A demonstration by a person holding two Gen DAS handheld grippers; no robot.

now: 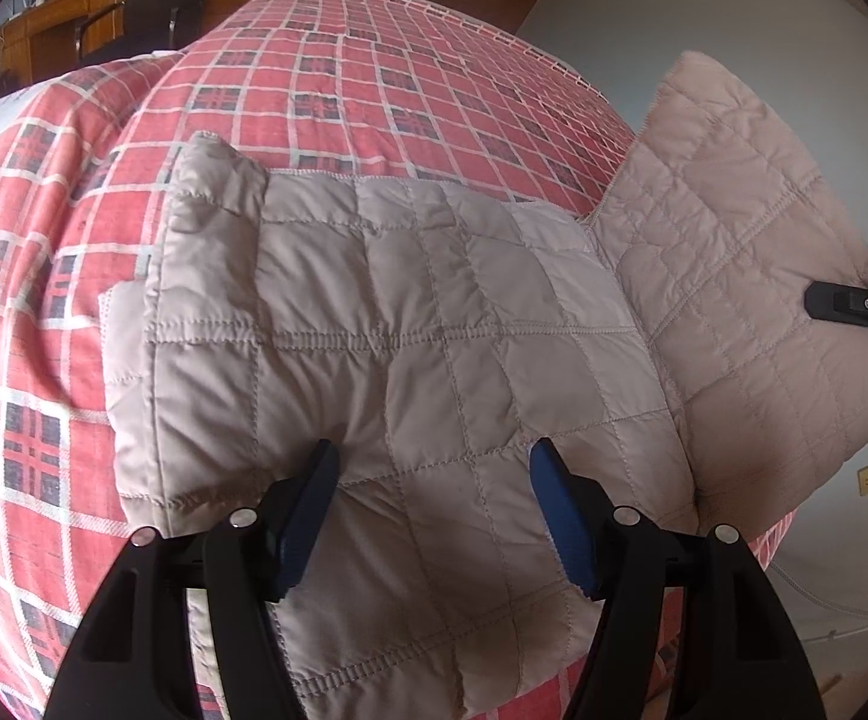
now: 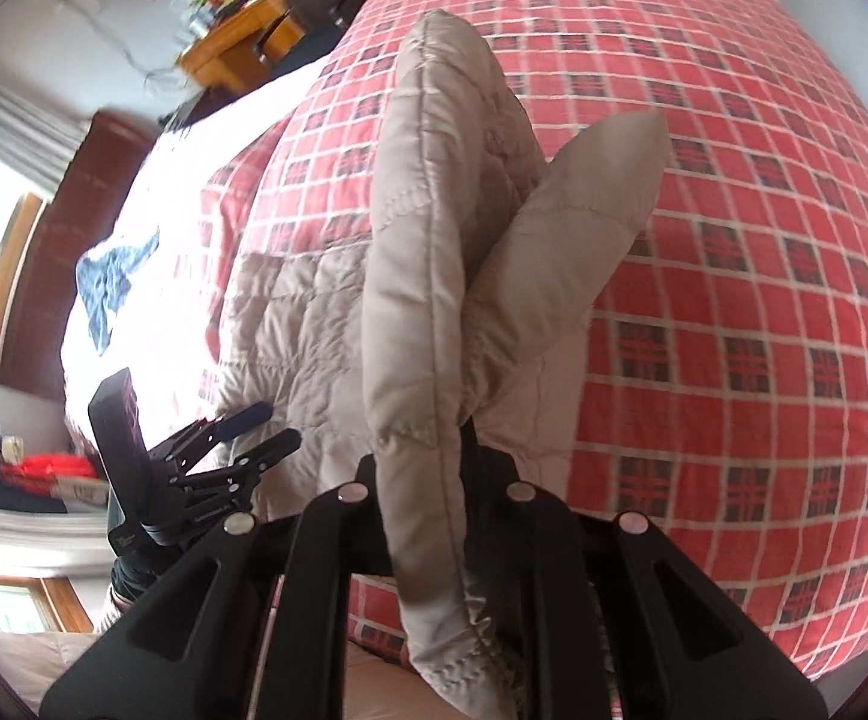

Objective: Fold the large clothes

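My left gripper (image 1: 431,468) hovers with fingers spread over the beige quilted jacket (image 1: 386,324), which lies on the red plaid bedspread (image 1: 374,90) near the bed's front edge. My right gripper (image 2: 434,480) has its fingers pinching a raised edge of the jacket, lifted off the bed. Beyond it, wide bare bedspread runs to the far edge.

No readable text, labels or numbers; only tiny blurred white print on the left gripper (image 2: 236,441) body, about 8 o'clock.
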